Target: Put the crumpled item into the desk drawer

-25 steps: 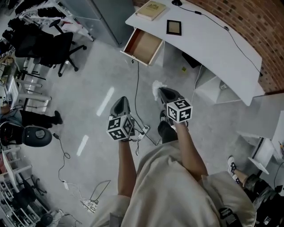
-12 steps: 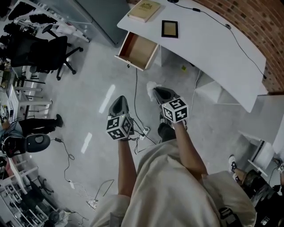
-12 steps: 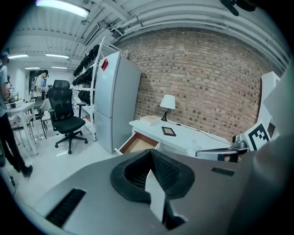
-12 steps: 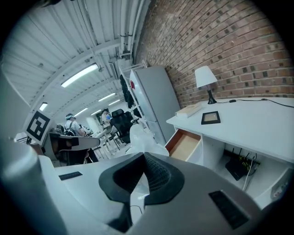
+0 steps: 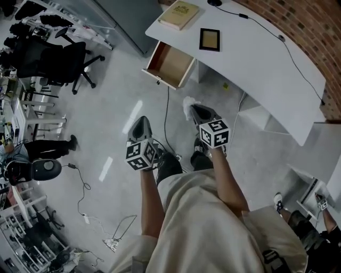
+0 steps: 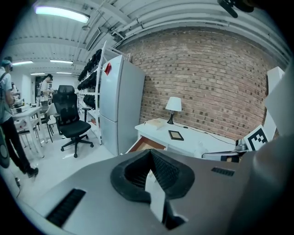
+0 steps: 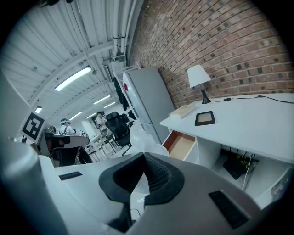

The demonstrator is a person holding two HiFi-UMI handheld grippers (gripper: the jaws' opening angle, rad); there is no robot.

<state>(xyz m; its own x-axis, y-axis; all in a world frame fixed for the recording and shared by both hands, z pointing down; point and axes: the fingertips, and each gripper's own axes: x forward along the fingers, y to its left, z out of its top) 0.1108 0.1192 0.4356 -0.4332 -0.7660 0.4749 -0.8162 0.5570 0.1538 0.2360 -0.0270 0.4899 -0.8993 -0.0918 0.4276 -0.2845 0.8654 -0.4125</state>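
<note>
My right gripper point(image 5: 193, 109) is shut on a white crumpled item point(image 5: 187, 105), held out over the floor short of the desk. In the right gripper view the crumpled item point(image 7: 141, 137) bulges out past the closed jaws of that gripper point(image 7: 143, 158). The desk drawer point(image 5: 170, 64) stands pulled open at the white desk's point(image 5: 261, 64) left end, its wooden inside bare; the drawer point(image 7: 181, 145) lies ahead and to the right. My left gripper point(image 5: 141, 122) hangs beside the right one, shut, with nothing in it point(image 6: 149, 154).
On the desk lie a book point(image 5: 179, 14) and a small picture frame point(image 5: 209, 39), with a lamp point(image 7: 198, 76) behind. A cable point(image 5: 166, 120) and power strip trail over the floor. A black office chair point(image 5: 56, 58) and a grey cabinet point(image 6: 118, 103) stand to the left.
The person's left leg has swung forward under the left gripper. Both grippers keep the same pose, and the crumpled item stays in the right one.
</note>
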